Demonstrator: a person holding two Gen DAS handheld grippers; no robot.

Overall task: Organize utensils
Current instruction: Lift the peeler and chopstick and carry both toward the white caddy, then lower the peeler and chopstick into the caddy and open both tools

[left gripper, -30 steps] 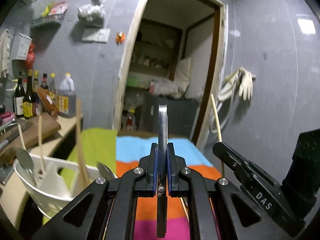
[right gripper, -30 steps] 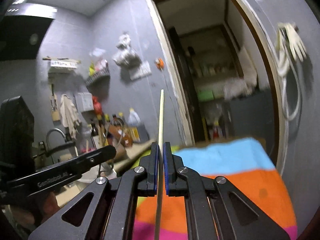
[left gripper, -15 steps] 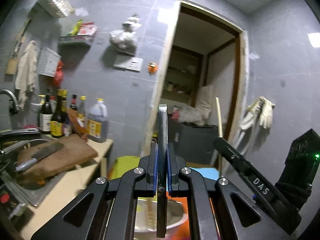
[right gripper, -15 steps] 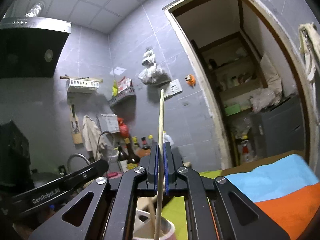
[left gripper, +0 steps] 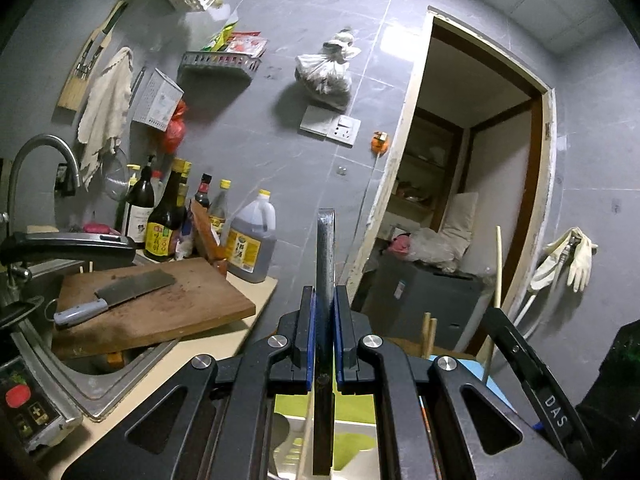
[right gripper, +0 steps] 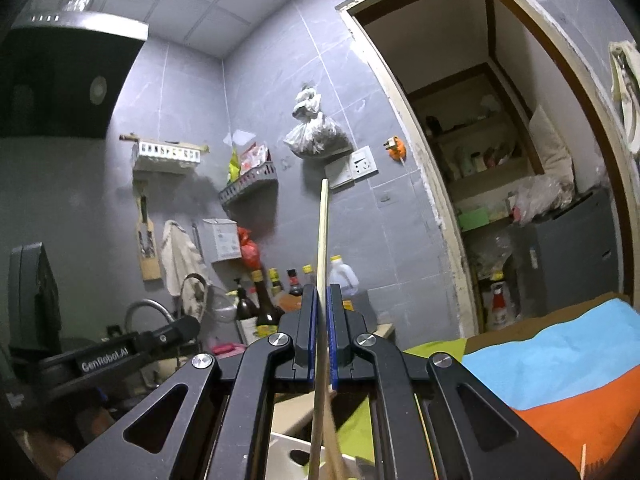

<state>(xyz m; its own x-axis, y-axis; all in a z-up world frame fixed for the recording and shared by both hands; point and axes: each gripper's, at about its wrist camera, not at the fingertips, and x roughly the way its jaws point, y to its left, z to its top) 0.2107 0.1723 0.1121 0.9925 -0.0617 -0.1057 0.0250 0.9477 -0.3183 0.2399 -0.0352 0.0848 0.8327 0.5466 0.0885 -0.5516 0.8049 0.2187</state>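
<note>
My left gripper (left gripper: pixel 325 300) is shut on a flat metal utensil handle (left gripper: pixel 325 248) that stands upright; its lower end hangs below the jaws over a white container (left gripper: pixel 352 432) seen partly behind the fingers. My right gripper (right gripper: pixel 322 300) is shut on a long wooden chopstick (right gripper: pixel 322 232) held upright, its lower end over a white holder (right gripper: pixel 288 450) with another wooden stick in it. The right gripper also shows in the left wrist view (left gripper: pixel 520 356), with the chopstick (left gripper: pixel 497 268) rising from it. The left gripper shows at the left of the right wrist view (right gripper: pixel 132 350).
A counter at left holds a wooden cutting board (left gripper: pixel 160 308) with a cleaver (left gripper: pixel 116 290), a sink with a faucet (left gripper: pixel 36 160), and several bottles (left gripper: pixel 160 216). A striped cloth (right gripper: pixel 560 376) covers the table. A doorway (left gripper: pixel 460 200) opens behind.
Both grippers have tilted upward and risen, still holding their utensils. The view has swung from the cloth and white container toward the wall, counter and doorway.
</note>
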